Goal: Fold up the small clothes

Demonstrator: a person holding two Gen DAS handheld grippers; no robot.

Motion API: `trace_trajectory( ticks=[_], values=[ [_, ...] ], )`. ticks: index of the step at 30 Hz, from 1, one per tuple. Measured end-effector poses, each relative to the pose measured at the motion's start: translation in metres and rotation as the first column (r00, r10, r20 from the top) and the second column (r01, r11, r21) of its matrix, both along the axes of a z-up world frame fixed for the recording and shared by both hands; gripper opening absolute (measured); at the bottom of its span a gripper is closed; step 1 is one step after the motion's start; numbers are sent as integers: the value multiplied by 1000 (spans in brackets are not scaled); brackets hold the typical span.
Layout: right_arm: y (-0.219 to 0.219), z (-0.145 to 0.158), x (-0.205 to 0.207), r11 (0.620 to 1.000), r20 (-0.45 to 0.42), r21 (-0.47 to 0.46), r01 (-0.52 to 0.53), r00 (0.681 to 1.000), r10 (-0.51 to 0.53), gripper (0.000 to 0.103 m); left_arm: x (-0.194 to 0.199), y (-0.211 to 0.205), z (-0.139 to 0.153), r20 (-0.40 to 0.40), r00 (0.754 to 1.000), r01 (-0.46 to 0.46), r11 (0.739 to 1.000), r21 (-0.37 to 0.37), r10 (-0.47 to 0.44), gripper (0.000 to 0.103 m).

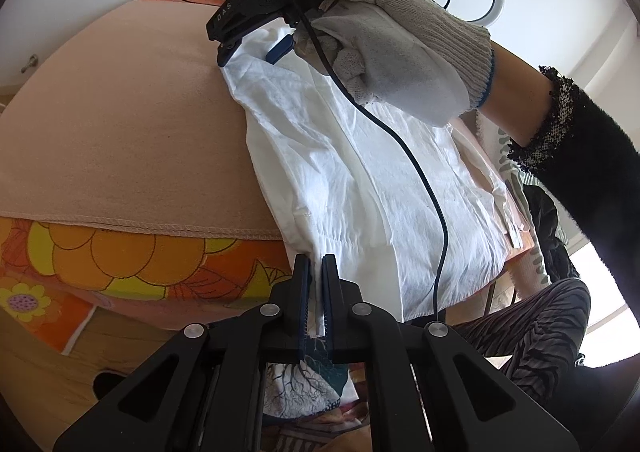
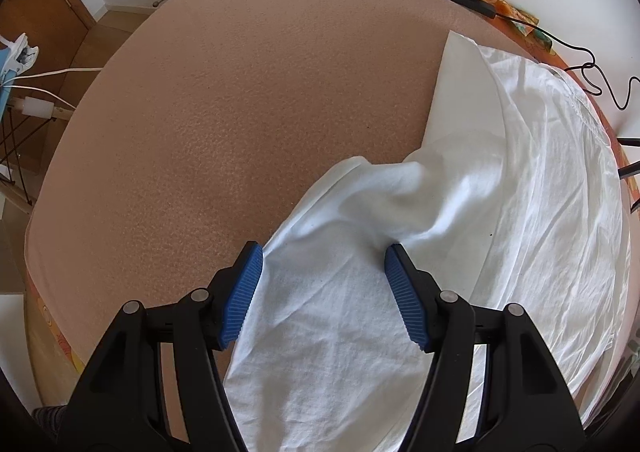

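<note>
We see a table (image 2: 540, 36) with an orange flowered covering, a tan mat (image 2: 240, 112) spread over it, and on the mat a white garment (image 2: 540, 192) from the centre toward four o'clock, partly over a white board (image 2: 460, 92) at two o'clock.

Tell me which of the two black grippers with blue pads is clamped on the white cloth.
The left gripper: its pads pinch the white garment's edge. The right gripper stands open above it.
</note>
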State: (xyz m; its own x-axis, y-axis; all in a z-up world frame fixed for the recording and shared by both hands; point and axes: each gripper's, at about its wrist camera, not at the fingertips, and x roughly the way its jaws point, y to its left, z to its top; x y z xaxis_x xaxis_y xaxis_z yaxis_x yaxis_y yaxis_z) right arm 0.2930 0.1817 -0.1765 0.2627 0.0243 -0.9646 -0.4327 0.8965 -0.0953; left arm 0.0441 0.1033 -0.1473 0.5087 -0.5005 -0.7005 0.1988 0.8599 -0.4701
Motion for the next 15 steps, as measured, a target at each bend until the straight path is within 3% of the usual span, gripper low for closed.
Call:
trace_trajectory(
  ticks=[3, 8, 10, 11, 12, 15],
  values=[
    [4, -3, 4, 1000, -10, 4, 6, 1000, -6, 73, -1, -8, 2, 11, 1000, 25, 1000, 8, -25, 5],
    [12, -4, -1, 1000, 11, -25, -11, 1000, 11, 73, -1, -22, 1, 7, 998, 58, 998, 17, -59, 5],
    [10, -2, -3, 1000, 13, -23, -9, 1000, 9, 65, -1, -25, 3, 13, 998, 66, 998, 15, -67, 5],
    [7, -2, 1, 1000, 13, -22, -7, 1000, 7, 56, -1, -26, 4, 15, 997, 69, 998, 13, -69, 5],
    [4, 0, 2, 1000, 15, -26, -2, 1000, 3, 41, -1, -27, 5, 17, 997, 72, 997, 10, -72, 5],
    [-8, 7, 2, 1000, -6, 12, 14, 1000, -14, 13, 0, -34, 8, 26, 996, 84, 996, 7, -85, 5]
  ],
)
